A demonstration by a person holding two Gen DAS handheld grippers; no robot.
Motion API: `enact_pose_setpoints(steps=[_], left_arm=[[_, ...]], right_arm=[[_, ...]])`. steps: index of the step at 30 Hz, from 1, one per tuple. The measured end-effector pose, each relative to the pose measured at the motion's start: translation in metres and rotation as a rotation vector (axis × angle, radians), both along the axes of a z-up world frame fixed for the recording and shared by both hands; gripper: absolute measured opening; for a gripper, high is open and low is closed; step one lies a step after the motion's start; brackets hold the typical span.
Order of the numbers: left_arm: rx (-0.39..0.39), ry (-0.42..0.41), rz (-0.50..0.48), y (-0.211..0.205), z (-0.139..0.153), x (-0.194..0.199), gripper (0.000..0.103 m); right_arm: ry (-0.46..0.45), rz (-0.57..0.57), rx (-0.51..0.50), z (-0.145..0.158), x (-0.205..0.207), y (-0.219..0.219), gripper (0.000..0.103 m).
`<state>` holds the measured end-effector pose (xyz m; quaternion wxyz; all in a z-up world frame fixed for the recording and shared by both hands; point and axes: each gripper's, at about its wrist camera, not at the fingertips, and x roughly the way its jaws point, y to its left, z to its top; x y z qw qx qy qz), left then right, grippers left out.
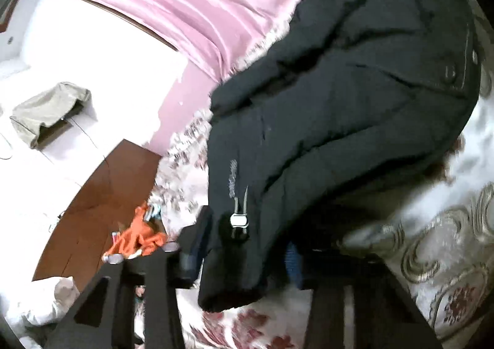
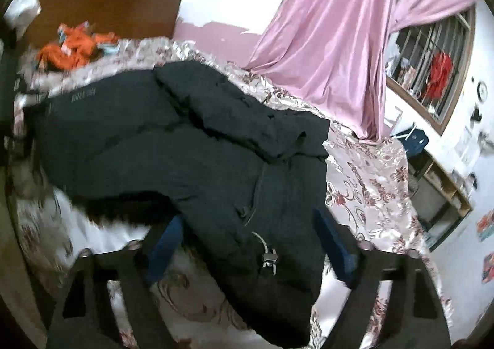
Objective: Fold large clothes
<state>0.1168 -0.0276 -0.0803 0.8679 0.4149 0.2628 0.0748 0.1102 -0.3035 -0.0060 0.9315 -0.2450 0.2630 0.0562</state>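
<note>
My left camera looks down along my left gripper (image 1: 244,259), very close to the black coat (image 1: 339,95). My right camera looks down along my right gripper (image 2: 247,244), close too. Both see the coat, flowery bedspread (image 2: 370,182) and pink curtain (image 2: 324,40).

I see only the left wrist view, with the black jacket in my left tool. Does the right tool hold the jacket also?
Observer: Yes, the right tool has the black jacket hem between its blue pads, beside a cord lock.
Operator: What stands beyond the bed there?
Observer: A low open shelf.
Operator: And behind the pink curtain?
Observer: A barred window, with something red hanging there.
</note>
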Motion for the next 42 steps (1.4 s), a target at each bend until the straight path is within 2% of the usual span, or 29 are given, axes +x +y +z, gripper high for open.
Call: enact_pose_setpoints(steps=[1,4,8,10,11,17,25,34,38,42], left_arm=[[-0.006,-0.018,-0.011,-0.002,0.005,0.0,0.025],[-0.013,-0.082,-0.019,-0.008,0.02,0.003,0.02],[-0.091,-0.126,0.0,-0.007,0.043,0.01,0.016],[-0.15,-0.15,0.016,-0.005,0.057,0.012,0.013],[-0.181,-0.155,0.019,-0.003,0.064,0.013,0.006],[-0.272,-0.171,0.028,0.006,0.09,0.007,0.006],[-0.279,-0.221,-0.004,0.002,0.119,-0.041,0.006],[-0.351,-0.253,0.04,0.001,0.146,-0.083,0.006],[-0.346,-0.277,0.016,-0.001,0.163,-0.075,0.006],[-0.335,-0.301,-0.012,-0.005,0.179,-0.05,0.006]], right_arm=[[0.002,0.0,-0.001,0.0,-0.001,0.001,0.054],[0.0,0.005,0.005,0.001,-0.002,0.005,0.028],[-0.014,-0.004,0.012,0.007,0.002,0.011,0.007],[-0.037,-0.013,0.028,0.012,0.0,0.011,0.004],[-0.053,-0.016,0.041,0.015,-0.001,0.01,0.003],[-0.169,-0.031,0.108,0.043,-0.024,0.003,0.003],[-0.252,-0.026,0.137,0.078,-0.06,-0.006,0.002],[-0.308,-0.002,0.206,0.111,-0.101,-0.012,0.002],[-0.336,0.0,0.213,0.126,-0.104,-0.014,0.002],[-0.363,-0.005,0.195,0.14,-0.085,-0.016,0.002]])
